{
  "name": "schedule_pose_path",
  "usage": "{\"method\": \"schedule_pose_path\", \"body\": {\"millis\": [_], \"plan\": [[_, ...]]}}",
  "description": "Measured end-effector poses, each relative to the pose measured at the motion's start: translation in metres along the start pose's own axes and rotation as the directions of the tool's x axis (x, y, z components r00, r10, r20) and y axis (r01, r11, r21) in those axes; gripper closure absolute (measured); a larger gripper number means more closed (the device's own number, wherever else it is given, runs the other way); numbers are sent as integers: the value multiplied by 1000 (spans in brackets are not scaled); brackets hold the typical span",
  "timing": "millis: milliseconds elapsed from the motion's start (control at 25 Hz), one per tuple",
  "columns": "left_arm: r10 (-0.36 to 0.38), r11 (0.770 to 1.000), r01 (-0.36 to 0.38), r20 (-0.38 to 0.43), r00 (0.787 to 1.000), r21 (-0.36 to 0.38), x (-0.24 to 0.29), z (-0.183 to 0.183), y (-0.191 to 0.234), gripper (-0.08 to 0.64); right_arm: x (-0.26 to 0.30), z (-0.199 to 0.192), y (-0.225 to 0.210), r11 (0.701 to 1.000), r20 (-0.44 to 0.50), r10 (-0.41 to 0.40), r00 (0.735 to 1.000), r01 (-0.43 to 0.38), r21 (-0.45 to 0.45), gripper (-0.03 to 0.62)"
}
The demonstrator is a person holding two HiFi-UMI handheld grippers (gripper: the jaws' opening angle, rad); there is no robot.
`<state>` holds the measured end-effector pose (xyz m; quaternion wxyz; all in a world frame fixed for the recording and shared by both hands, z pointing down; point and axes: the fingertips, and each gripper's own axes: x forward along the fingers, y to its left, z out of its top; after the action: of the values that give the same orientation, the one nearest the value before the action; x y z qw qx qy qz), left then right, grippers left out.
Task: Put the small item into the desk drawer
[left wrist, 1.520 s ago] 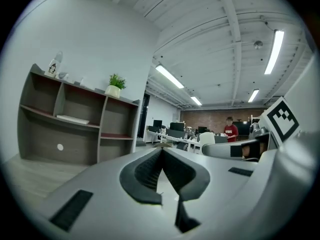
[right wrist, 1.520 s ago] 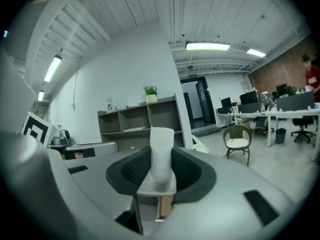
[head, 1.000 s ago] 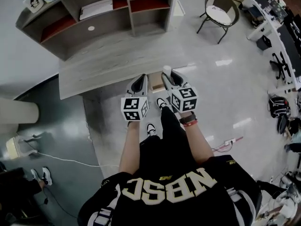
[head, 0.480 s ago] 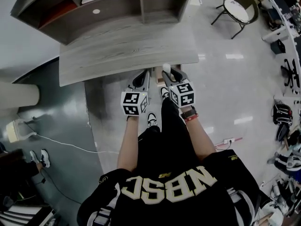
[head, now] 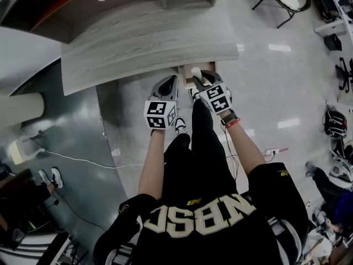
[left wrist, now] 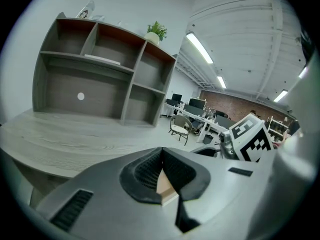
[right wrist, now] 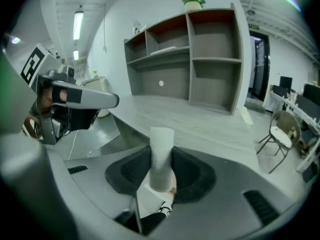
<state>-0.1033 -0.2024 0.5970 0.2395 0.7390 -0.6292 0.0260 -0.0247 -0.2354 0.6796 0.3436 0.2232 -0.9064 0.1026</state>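
Table [head: 138,43] sat ahead of both hand-held grippers, grey wood-grain top. The shelf unit [left wrist: 100,79] stood on the table's far side, well beyond the jaws.

Desk drawer [head: 186,77] was pulled out from under the table's near edge, light wood. It lay just ahead of and between the two grippers, closer to the right one. Drawer interior couldn't be made out.

Left hand-held gripper [head: 170,81] was just left of the drawer, low in front of the table edge. Its jaws were pressed together with nothing between them. A sliver of tan wood showed past the gap below the tips.

Right hand-held gripper [head: 199,77] was over the drawer, jaws pinching the small item [right wrist: 161,154]. The item was a white cylinder, upright, its top sticking out above the pads. It was above the drawer opening, not resting in it.

The two grippers were side by side, near each other but not touching.
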Motion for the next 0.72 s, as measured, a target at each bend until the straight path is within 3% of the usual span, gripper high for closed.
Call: {"method": "schedule_pose_path", "body": {"millis": [400,720], "plan": [[-7,1000,6,-58,998,-17,26,-49,8,547,51,-64,-18,982,-134,4,991,-29,-185,457],[5,999,-8,-94,996,-33,43,-83,23,546,102,-104,-38,910,-230,-13,973,-84,-406,457]]}}
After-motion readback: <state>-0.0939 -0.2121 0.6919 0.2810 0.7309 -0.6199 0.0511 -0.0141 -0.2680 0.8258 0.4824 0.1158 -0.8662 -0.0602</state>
